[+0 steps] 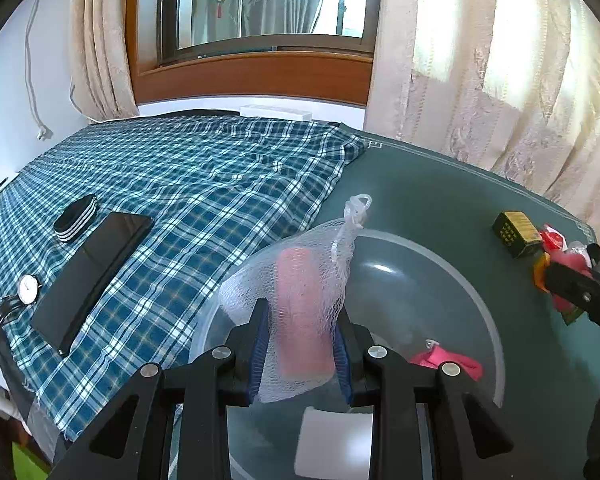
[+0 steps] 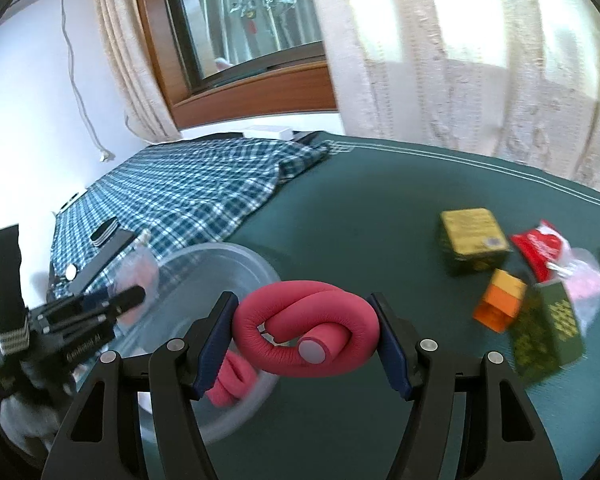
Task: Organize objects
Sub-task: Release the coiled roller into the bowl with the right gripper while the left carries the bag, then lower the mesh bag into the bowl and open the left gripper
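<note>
Two handheld grippers work over a green table [image 2: 380, 208] where loose things are being gathered into a clear plastic bowl [image 1: 452, 264]. The left gripper [image 1: 302, 344] has its fingers clenched on a white mesh bag [image 1: 320, 264] with a pink roll inside; the roll's long axis runs straight away from the fingers, and the bag hangs above the bowl's near left rim, its knotted top pointing away. The right gripper [image 2: 306, 340] has its fingers clamped on a coiled pink foam tube [image 2: 300, 320], which lies flat across the gap between them, one capped end facing the camera.

The bowl sits down and to the left of the right gripper, just beyond its left finger, so that tube looks to need only a short move leftward. The left gripper is already over the bowl and seems the nearer of the two to letting go.

Inside the bowl lie another pink tube [image 2: 232, 380] and a flat white piece [image 1: 332, 444] on the bottom. Not yet gathered, on the table to the right: a yellow-topped dark box [image 2: 470, 236], an orange box [image 2: 498, 300], a green box [image 2: 548, 336], a red packet [image 2: 538, 246] and a pinkish bag [image 2: 584, 276]. A plaid cloth [image 1: 188, 184] at left carries a phone [image 1: 96, 268], a watch [image 1: 29, 289] and a striped band [image 1: 76, 218].
</note>
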The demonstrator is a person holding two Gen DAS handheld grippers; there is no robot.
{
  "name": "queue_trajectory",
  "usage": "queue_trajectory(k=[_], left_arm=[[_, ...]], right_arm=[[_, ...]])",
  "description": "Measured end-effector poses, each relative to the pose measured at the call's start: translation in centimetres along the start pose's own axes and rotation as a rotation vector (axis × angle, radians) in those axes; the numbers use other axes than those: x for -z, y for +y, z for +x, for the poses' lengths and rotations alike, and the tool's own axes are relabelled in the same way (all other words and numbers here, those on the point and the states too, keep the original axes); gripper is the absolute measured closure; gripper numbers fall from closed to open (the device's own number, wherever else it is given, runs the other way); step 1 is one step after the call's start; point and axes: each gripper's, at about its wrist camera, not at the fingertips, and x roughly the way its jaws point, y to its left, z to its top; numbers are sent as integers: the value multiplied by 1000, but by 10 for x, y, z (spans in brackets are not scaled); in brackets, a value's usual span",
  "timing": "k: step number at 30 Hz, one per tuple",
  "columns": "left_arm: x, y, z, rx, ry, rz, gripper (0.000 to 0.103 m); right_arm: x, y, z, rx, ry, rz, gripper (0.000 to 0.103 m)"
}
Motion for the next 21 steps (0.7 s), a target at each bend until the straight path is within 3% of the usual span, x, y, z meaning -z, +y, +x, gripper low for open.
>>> queue_trajectory(k=[13,14,17,21], left_arm=[[1,7,3,9,9,-6,70],[1,8,3,10,11,-9,65],[1,12,2,2,7,-30,37],[4,15,-2,-8,-5,-39,34]], right_arm=[[-16,37,43,-74,34,-11,36],[-16,39,45,-78,35,-12,36],[-18,44,51,-85,39,-13,36],[-19,47,56,-91,43,-13,36]])
